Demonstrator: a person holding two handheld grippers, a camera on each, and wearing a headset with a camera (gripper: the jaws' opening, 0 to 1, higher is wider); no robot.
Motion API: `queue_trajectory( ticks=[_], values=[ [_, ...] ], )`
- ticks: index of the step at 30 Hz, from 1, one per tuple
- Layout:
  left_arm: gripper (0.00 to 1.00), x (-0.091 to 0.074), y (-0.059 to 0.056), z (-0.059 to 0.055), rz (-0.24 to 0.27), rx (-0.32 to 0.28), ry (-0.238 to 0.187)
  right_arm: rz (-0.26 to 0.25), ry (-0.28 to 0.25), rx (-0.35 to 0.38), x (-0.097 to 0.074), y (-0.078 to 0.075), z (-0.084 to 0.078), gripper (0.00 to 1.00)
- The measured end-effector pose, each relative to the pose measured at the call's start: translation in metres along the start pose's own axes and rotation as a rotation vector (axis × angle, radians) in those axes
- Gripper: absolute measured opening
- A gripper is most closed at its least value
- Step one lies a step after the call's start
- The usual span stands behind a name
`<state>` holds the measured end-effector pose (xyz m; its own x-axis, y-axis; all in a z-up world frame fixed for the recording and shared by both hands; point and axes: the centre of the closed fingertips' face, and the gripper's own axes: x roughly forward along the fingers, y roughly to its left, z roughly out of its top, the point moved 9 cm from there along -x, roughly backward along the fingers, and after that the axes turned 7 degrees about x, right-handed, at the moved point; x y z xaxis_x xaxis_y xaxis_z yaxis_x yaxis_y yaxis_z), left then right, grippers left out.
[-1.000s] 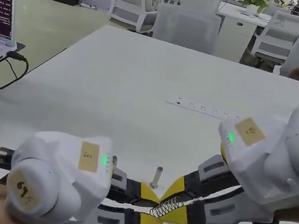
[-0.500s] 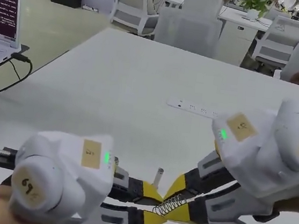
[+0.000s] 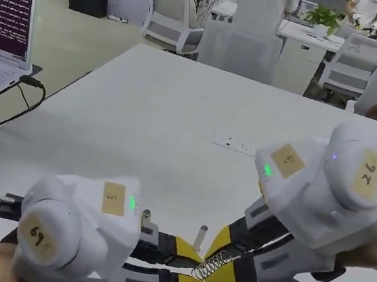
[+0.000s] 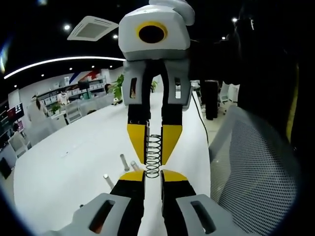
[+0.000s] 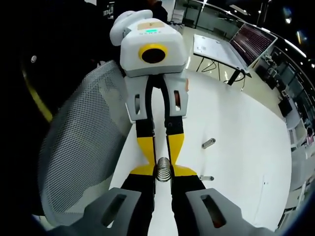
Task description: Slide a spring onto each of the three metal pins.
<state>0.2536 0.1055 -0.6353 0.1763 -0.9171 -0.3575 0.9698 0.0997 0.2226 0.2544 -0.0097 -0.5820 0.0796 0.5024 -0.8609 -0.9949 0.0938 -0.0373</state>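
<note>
Meeting nose to nose low over the white table (image 3: 151, 109). Clamping the spring (image 4: 153, 153) lengthwise in the right gripper (image 5: 164, 172), jaws squeezed onto the coils, reaching in from the right and angled down toward the left. Poking the left gripper (image 4: 152, 174) in from the opposite side, roughly level, jaws nearly together right at the spring's end. Honestly can't tell whether gripping it or only touching. Holding the spring up in the air, off the table and not on any pin. Sitting on the table just beyond it, three short metal pins (image 4: 124, 162), all bare, the closest one upright right behind the jaw tips in the head view.
</note>
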Motion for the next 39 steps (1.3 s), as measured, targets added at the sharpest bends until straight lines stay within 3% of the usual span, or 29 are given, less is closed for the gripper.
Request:
queue_trajectory(
  ticks=[8,14,19,22,25,29,31,39],
  values=[
    [0.11,-0.012,0.004,-0.016,0.015,-0.075,0.0,-0.021,-0.001,0.019,-0.004,-0.006,0.0,0.08],
    [0.19,-0.025,0.008,-0.028,0.063,-0.115,0.013,-0.051,-0.002,0.032,-0.008,-0.011,-0.002,0.08],
    [0.28,-0.041,0.011,-0.034,0.132,-0.14,0.024,-0.072,0.008,0.052,-0.011,-0.018,-0.008,0.08],
    [0.32,-0.053,0.01,-0.036,0.172,-0.19,0.009,-0.081,0.007,0.068,-0.015,-0.024,-0.01,0.08],
    [0.38,-0.061,0.008,-0.041,0.209,-0.218,0.027,-0.083,0.007,0.086,-0.016,-0.031,-0.011,0.08],
    [0.44,-0.067,0.002,-0.042,0.23,-0.214,0.041,-0.087,0.005,0.095,-0.016,-0.036,-0.011,0.08],
    [0.48,-0.068,0.0,-0.044,0.235,-0.243,0.043,-0.086,0.01,0.1,-0.015,-0.041,-0.012,0.08],
    [0.55,-0.071,-0.009,-0.036,0.244,-0.272,0.001,-0.105,0.026,0.116,-0.016,-0.06,-0.016,0.08]
  ],
)
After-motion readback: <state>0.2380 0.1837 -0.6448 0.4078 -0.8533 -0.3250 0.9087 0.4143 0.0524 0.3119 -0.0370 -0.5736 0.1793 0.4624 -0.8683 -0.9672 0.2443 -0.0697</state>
